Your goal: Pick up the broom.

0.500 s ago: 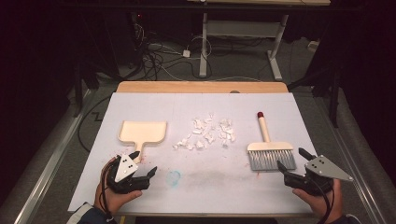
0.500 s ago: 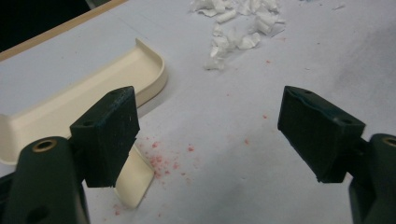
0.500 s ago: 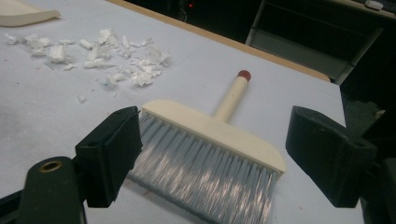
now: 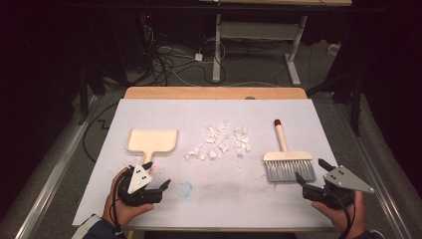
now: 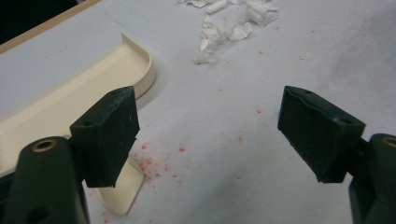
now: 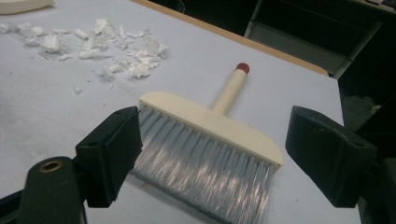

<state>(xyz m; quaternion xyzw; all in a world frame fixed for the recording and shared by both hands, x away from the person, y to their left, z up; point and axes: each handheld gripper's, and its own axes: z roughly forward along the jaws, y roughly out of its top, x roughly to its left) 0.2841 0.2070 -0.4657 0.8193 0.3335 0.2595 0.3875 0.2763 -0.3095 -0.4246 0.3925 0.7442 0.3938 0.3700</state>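
Note:
A cream dustpan [image 4: 151, 141] lies flat on the white table sheet [image 4: 249, 194] at the left, its short handle pointing toward me. A heap of white paper scraps [image 4: 220, 142] sits in the middle. To the right lies a cream hand brush [image 4: 287, 162] with grey bristles facing me and a red-tipped handle pointing away. My left gripper [image 4: 157, 175] stands open just below the dustpan [image 5: 70, 100] handle, nothing between its jaws. My right gripper [image 4: 311, 173] stands open right before the brush [image 6: 210, 140] bristles, apart from them. Scraps [image 5: 231, 23] [image 6: 98, 42] show farther off in both gripper views.
Faint red and blue stains mark the sheet [image 4: 186, 188] between the grippers. A wooden table edge [image 4: 214, 92] runs along the far side. Beyond it are desk legs and loose cables [image 4: 174, 59] on the floor.

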